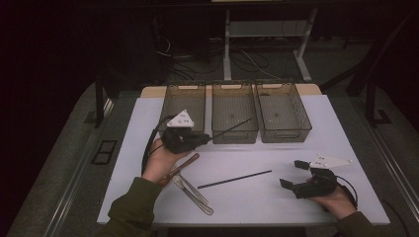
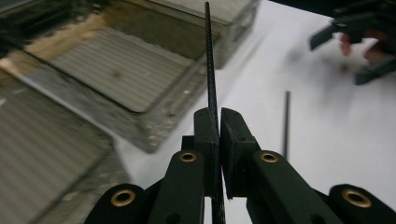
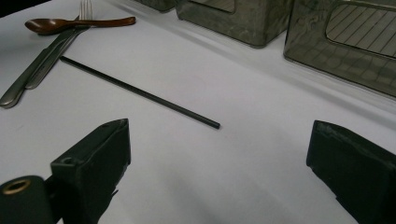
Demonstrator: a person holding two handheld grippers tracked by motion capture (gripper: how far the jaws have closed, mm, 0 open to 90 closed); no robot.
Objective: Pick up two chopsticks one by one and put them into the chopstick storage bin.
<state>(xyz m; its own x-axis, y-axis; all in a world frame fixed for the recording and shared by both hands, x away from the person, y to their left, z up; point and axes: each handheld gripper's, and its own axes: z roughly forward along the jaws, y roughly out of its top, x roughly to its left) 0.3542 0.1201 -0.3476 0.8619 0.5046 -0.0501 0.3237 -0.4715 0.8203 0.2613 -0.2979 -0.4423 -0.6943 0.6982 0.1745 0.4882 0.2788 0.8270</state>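
Left gripper (image 2: 218,122) clamps a thin black rod (image 2: 210,60) near its lower end, tip raised over the middle bin (image 1: 234,111).

The rod looks light, stiff and slick, so a pinch near the end may let it swing; a hold nearer mid-length seems steadier. The right gripper (image 1: 295,174) waits with jaws wide apart above the white table (image 1: 276,197). A second rod (image 1: 234,179) lies flat between the hands; a wooden spoon (image 3: 74,23), knife (image 3: 32,70) and fork (image 3: 84,9) sit well clear, near the left hand (image 1: 158,165).
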